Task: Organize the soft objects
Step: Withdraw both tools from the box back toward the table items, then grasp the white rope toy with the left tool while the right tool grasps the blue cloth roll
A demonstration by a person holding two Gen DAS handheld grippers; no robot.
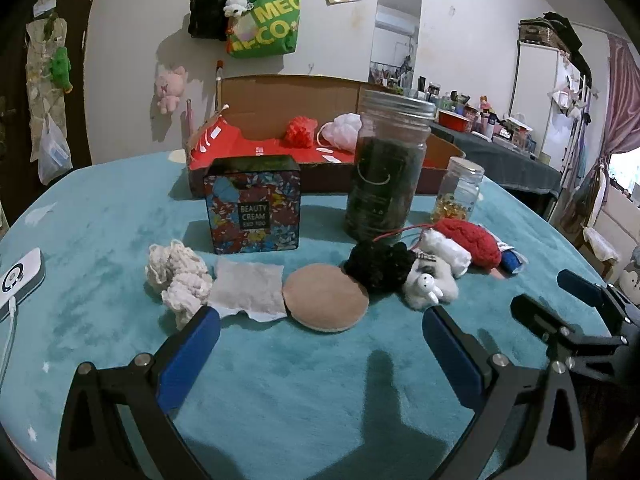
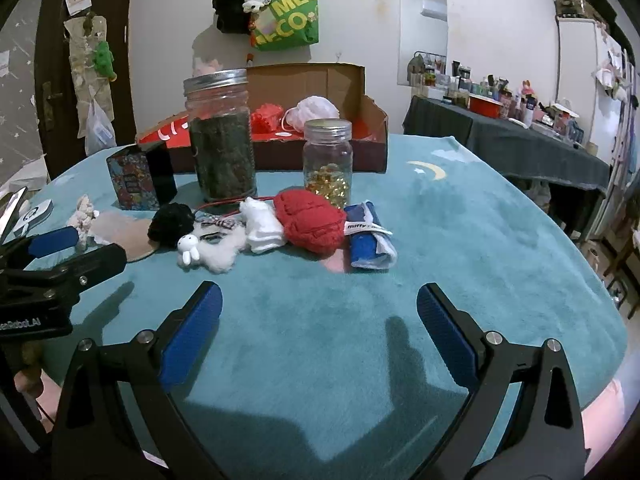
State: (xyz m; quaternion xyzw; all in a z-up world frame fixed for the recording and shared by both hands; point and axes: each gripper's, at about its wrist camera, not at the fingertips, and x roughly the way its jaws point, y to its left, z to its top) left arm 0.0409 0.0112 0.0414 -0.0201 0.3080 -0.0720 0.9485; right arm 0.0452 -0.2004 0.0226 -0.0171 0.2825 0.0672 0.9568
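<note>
Tall dark-filled jar [image 1: 386, 168], small jar [image 2: 328, 162] (gold capsules), patterned cream box [image 1: 253, 206]

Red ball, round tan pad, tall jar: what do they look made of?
Red ball: looks like knitted or crocheted yarn, matte, with ribbed stitch rows visible.
Round tan pad: probably a foam or velour cosmetic puff, smooth matte face with a paler edge seam; not certain.
Tall jar: clear glass or hard plastic, cannot tell which, with a threaded silvery lid that looks metal and dark contents.
</note>
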